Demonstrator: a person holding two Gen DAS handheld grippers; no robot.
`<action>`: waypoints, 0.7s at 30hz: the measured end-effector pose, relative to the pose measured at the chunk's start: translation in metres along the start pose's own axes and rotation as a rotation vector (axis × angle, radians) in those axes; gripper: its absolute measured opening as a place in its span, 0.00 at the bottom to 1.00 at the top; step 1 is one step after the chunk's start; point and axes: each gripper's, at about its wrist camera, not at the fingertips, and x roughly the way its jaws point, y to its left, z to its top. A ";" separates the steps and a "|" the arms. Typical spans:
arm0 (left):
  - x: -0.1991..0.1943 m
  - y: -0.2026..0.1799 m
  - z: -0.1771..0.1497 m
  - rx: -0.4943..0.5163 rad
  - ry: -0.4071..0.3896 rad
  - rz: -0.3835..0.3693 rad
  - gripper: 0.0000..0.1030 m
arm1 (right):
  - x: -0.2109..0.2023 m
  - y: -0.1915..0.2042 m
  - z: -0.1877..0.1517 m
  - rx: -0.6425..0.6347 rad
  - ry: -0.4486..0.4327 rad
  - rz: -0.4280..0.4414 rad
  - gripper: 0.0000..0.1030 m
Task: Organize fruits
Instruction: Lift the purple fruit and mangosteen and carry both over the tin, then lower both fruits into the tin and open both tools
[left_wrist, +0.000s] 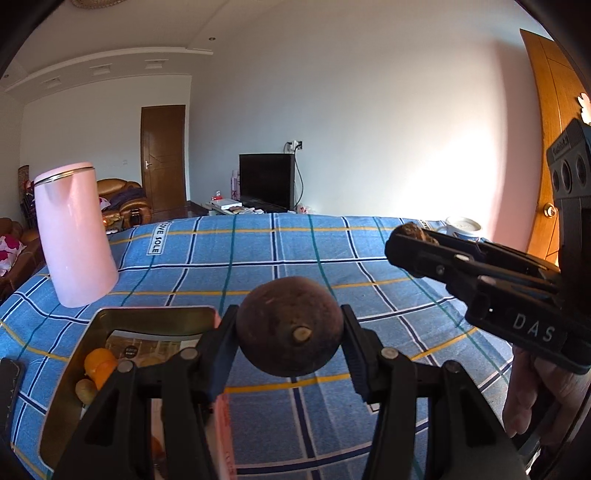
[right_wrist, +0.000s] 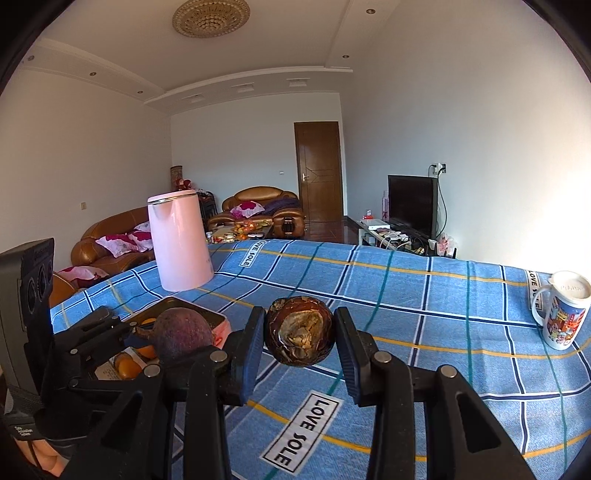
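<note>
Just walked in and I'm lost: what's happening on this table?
A person is sorting fruit with two handheld grippers. The left gripper holds a dark round fruit above the blue checked cloth, beside a tin tray already containing orange fruits. The right gripper holds a glossy brown fruit.

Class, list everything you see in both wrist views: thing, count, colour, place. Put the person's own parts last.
Round fruit: 1, dark purple-brown, in left gripper.
Cracked fruit: 1, brown, in right gripper.
Tin: 1, gold inside, table's left, holding orange fruits.
Kettle: 1, pink, far left.
Mug: 1, white, patterned, far right.
Cloth: 1, blue plaid, over table.
TV: 1, black, by wall.
Left gripper: black, shut.
Right gripper: black, shut.
</note>
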 end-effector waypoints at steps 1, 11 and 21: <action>-0.003 0.006 -0.001 -0.006 -0.002 0.010 0.53 | 0.003 0.005 0.002 -0.008 0.002 0.010 0.38; -0.008 0.058 -0.013 -0.076 0.038 0.094 0.53 | 0.041 0.059 0.010 -0.068 0.039 0.094 0.38; -0.008 0.094 -0.027 -0.130 0.098 0.118 0.53 | 0.078 0.096 0.002 -0.108 0.110 0.141 0.39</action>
